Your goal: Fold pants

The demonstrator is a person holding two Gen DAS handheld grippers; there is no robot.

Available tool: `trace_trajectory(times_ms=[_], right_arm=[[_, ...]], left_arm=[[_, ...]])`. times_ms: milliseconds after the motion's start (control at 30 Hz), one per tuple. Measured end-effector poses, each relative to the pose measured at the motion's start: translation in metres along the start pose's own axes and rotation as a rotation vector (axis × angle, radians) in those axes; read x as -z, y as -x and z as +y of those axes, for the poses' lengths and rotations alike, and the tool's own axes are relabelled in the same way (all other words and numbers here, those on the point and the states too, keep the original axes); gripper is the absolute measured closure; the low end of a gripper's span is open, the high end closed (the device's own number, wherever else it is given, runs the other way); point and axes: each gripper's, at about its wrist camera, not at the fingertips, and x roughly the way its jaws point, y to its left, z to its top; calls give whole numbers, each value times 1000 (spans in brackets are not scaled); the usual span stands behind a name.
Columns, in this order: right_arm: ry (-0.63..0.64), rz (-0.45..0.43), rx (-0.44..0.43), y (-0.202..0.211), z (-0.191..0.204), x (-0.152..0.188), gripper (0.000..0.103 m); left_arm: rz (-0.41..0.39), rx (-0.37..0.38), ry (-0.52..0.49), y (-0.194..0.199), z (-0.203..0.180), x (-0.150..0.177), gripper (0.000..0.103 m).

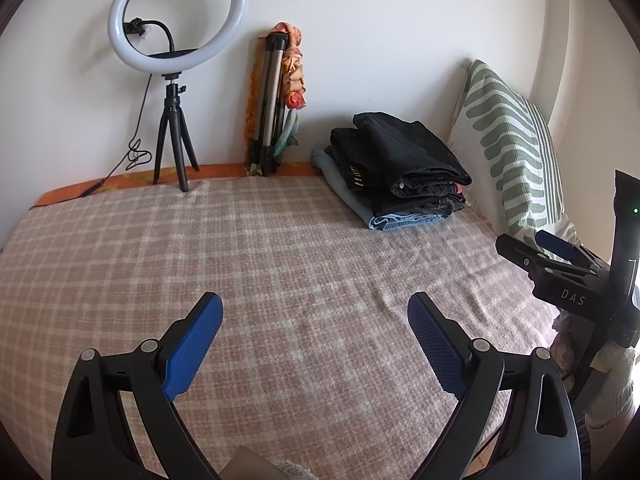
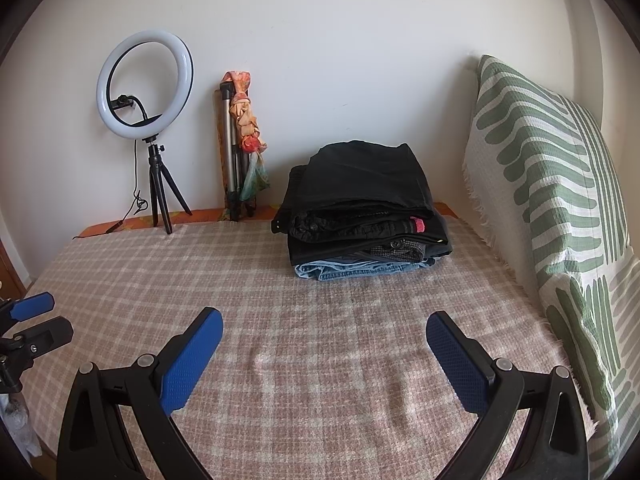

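Observation:
A stack of folded pants (image 1: 400, 172), black ones over a blue denim pair, lies at the far right of the bed near the wall; it also shows in the right wrist view (image 2: 360, 212). My left gripper (image 1: 316, 312) is open and empty above the checked blanket (image 1: 240, 248), well short of the stack. My right gripper (image 2: 324, 328) is open and empty above the blanket (image 2: 280, 288), in front of the stack. The right gripper also shows at the right edge of the left wrist view (image 1: 560, 256), and the left gripper at the left edge of the right wrist view (image 2: 32, 316).
A ring light on a small tripod (image 1: 176, 40) and a folded tripod with a patterned cloth (image 1: 276, 100) stand at the far edge against the wall. A green-striped pillow (image 2: 552, 200) leans along the right side.

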Motion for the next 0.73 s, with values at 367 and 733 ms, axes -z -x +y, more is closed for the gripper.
trace_trajectory(times_ms=[367,733], right_arm=[[-4,0,0,1,1,0,0],[-4,1,-2,1,0,1,0]], left_arm=[[12,0,15,-2,1,2,9],[-15,-16,0,1,-3,3,9]])
